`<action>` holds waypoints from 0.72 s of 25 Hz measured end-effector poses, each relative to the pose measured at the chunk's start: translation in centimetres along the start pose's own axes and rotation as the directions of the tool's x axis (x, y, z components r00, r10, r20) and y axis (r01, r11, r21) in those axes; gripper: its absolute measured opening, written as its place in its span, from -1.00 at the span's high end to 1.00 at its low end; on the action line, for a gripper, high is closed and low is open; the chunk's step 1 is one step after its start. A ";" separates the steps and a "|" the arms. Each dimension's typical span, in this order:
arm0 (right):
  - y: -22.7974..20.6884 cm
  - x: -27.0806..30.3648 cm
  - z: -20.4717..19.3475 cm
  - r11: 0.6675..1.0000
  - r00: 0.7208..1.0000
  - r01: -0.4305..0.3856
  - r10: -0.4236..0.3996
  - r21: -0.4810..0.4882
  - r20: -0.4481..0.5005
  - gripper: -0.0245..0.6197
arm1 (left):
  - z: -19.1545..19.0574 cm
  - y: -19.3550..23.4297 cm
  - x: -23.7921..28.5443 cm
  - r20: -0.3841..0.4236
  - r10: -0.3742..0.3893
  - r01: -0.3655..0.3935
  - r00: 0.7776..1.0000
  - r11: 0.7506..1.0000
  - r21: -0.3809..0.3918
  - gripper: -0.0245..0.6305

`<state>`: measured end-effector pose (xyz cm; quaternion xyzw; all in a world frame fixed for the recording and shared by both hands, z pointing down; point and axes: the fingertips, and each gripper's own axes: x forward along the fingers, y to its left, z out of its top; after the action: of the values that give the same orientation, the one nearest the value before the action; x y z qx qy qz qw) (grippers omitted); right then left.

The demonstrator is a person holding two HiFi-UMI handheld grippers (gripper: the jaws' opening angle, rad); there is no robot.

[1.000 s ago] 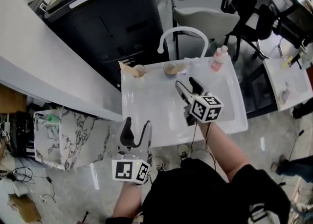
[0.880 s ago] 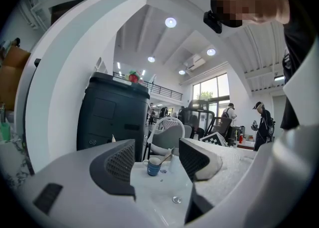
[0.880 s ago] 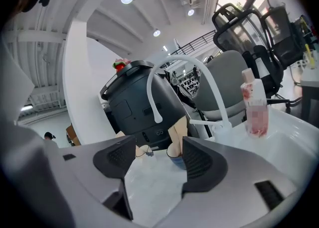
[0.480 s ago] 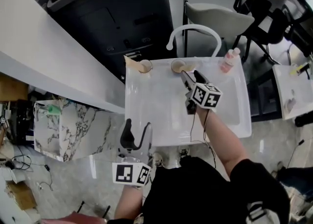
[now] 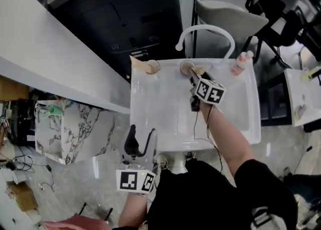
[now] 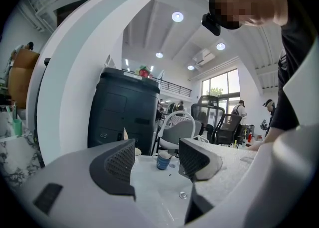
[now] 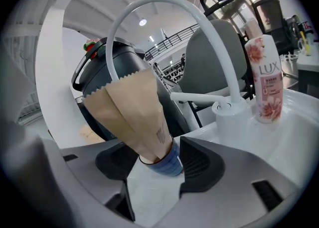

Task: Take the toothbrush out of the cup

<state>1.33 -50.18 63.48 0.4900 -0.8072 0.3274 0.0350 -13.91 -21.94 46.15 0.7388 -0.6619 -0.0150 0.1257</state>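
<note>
Toothbrush [image 7: 130,107], wrapped in a brown paper sleeve with a zigzag top edge, stands tilted in the blue cup [image 7: 168,163], and its upper part leans away from the base of the faucet [image 7: 164,10]. The cup stands on the back rim of the white basin [image 5: 150,118], just to the left of the faucet's base. The right gripper [image 7: 158,166] is at the cup. Its jaws are spread, with the cup and the lower end of the sleeve between them, and they have just been closing a little. The pad nearer to the faucet is very near the cup wall and the other pad is clearly apart from it, so nothing is pinched. On the other side of the faucet's base, just beside it, stands a pink soap bottle [image 7: 264,80]. Further left of the faucet than the blue cup, on the same rim, is a second cup [image 5: 152,67] with one more brown sleeve in it. Behind the faucet there are a dark cabinet [image 5: 120,18] and a grey chair [image 5: 228,15]. The left gripper [image 6: 157,160] is held well apart from the faucet, in front of the basin's near edge and toward its left corner. Its jaws are spread too and nothing is between the pads; only the far blue cup shows through the gap.
</note>
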 end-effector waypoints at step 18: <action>-0.6 1.7 0.7 0.986 0.992 0.117 -0.110 -0.117 0.058 0.82 | -0.4 2.2 -0.7 -0.006 0.029 -0.029 1.000 0.999 -0.027 0.13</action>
<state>1.18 -52.08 63.85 0.5404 -0.7968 0.2629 0.0626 -16.06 -21.36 46.92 0.7275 -0.6718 -0.0200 0.1379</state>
